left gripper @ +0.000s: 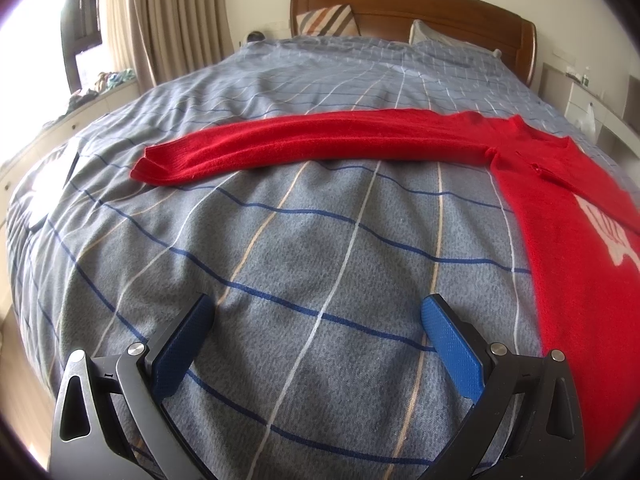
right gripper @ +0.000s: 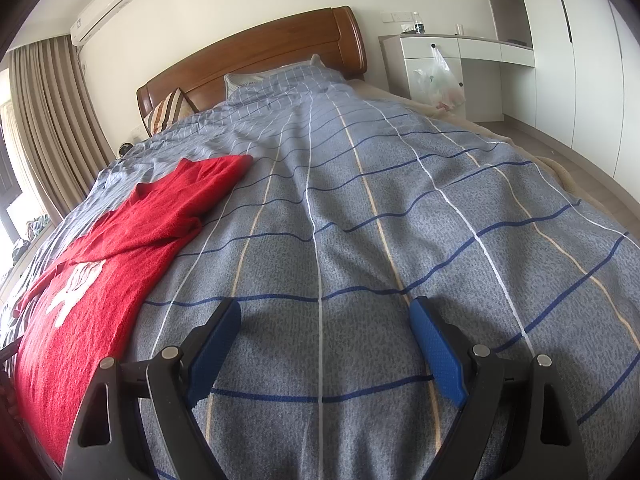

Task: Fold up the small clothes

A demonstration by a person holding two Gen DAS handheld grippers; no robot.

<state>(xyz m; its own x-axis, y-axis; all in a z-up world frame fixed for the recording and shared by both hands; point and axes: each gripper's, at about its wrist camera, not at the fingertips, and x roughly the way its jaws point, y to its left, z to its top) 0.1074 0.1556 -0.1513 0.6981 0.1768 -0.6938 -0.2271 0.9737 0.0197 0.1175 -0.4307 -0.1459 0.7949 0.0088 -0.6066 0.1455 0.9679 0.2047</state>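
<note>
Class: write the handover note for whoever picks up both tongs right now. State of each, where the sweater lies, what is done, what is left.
Left tongs: open, empty, over bare quilt, sweater to their right.
Right tongs: open, empty, over bare quilt, sweater to their left.
Sweater: red, flat on the bed between the two, white print up. One sleeve stretched straight out; the other sleeve lies out near the headboard side.
Done: spread out only; no fold visible.
Left: fold in both sleeves, then fold the body.

Sweater (left gripper: 568, 216) flat on bed (left gripper: 320, 240)
</note>
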